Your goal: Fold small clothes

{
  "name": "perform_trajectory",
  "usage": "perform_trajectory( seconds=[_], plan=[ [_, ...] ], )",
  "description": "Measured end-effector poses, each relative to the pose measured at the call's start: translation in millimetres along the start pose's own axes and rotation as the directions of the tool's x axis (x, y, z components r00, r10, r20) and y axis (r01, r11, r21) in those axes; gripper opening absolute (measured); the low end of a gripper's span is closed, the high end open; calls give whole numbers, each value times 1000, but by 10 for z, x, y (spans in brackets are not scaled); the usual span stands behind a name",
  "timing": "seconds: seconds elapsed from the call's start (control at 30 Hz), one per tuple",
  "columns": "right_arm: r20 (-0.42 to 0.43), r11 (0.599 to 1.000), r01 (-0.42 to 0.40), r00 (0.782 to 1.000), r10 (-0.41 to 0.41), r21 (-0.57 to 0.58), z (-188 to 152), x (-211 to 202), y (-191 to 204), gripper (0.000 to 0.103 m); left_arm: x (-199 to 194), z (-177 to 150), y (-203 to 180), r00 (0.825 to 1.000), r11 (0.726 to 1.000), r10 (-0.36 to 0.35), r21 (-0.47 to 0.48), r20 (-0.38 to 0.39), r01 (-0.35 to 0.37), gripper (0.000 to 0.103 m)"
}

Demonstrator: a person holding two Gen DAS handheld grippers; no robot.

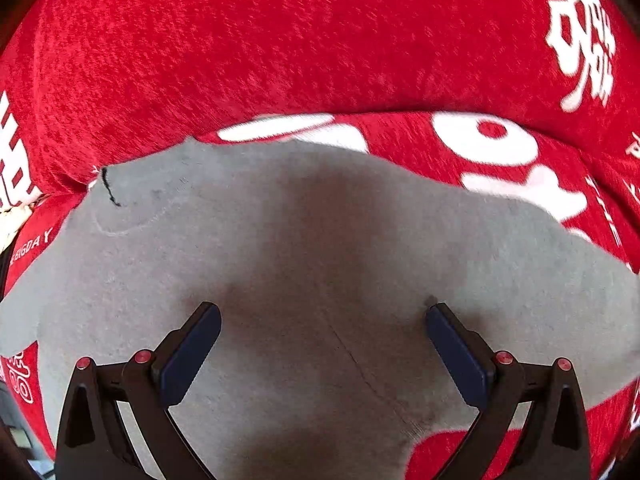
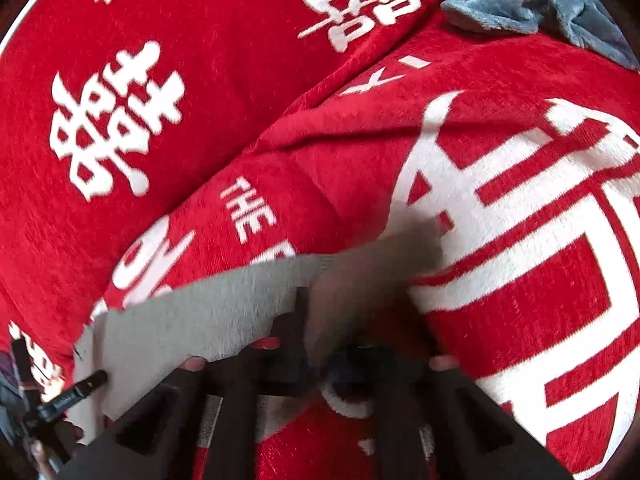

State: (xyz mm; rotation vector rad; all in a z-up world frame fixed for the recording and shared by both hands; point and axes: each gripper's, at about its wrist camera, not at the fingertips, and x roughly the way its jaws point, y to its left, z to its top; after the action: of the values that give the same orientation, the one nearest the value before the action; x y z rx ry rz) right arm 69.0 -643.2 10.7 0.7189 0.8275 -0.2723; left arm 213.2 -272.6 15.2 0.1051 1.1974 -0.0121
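You are working over a red cover [image 1: 280, 40] printed with large white characters, and the grey garment [image 1: 300, 240] is lying spread flat on it, its upper edge running across the cover just below a fold in the red fabric. Your left gripper [image 1: 323, 322] is hanging over the middle of that grey cloth with its jaws standing wide apart; the dark blue pads [image 1: 192, 352] are showing on both sides and nothing is sitting between them, so it is released and holding nothing. A short black thread mark is showing near the garment's upper left corner in the left wrist view. In the right wrist view the picture is blurring heavily at the bottom, but your right gripper [image 2: 316, 364] is showing its fingers drawn together, clenched, right at the edge of the grey garment [image 2: 192, 320]. The smear is making it hard to be sure, yet the cloth edge appears to be running into the closed fingers, so it is looking like a pinch on the garment's border. Your left gripper [image 2: 76, 390] is peeking in at the lower left of that view, beside the cloth. A second, bluish-grey fleece piece [image 2: 540, 4] is lying crumpled well apart at the upper right on the red cover [image 2: 200, 80].
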Motion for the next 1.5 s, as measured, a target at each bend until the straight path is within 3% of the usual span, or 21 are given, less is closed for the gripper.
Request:
perform_trajectory(
  seconds=[0.13,0.27,0.37,0.43,0.63,0.7,0.77,0.87,0.93,1.0,1.1,1.17,1.3,1.5],
  plan=[
    [130,999,30,991,-26,-29,-110,-404,-8,7,86,98,-21,1000,999,-12,-33,-20,11,103],
    [102,994,82,992,-75,-66,-204,-273,12,7,141,105,-328,999,999,-43,29,-27,44,103],
    [57,995,94,994,-92,-43,-215,-112,-49,7,68,33,-455,1000,997,19,77,24,-21,103],
    [54,994,99,994,-97,-42,-205,-118,-77,7,7,-66,-436,1000,995,-15,97,16,14,103],
    [65,967,211,977,-203,-146,-253,-105,100,7,-268,-755,91,986,982,-168,88,25,165,103],
    [65,951,251,968,-243,-178,-256,-85,173,7,-341,-933,230,983,979,-182,98,3,181,103],
    [66,935,289,957,-282,-206,-240,-64,247,7,-480,-1104,432,974,970,-221,116,40,215,103],
    [107,912,333,943,-316,-240,-212,-224,442,7,-517,-1188,770,976,977,-208,66,63,203,103],
    [150,912,328,943,-298,-246,-195,-428,621,7,-445,-1164,1031,980,980,-193,-37,57,195,103],
    [192,911,317,943,-273,-263,-179,-657,878,7,-272,-1133,1334,984,974,-177,-138,21,178,103],
    [247,900,299,942,-226,-318,-183,-969,1415,7,-277,-1194,1312,990,990,-141,-22,3,141,103],
    [265,892,267,948,-175,-365,-235,-1149,1911,7,-417,-1213,1368,988,988,-156,-3,20,156,103],
    [283,857,204,957,-72,-473,-476,-1347,2895,7,-631,-1176,1893,973,968,-207,-123,102,219,103],
    [232,753,79,968,99,-653,-1258,-1391,4434,7,-584,-1283,2754,980,939,-160,-288,114,187,103]
  ],
)
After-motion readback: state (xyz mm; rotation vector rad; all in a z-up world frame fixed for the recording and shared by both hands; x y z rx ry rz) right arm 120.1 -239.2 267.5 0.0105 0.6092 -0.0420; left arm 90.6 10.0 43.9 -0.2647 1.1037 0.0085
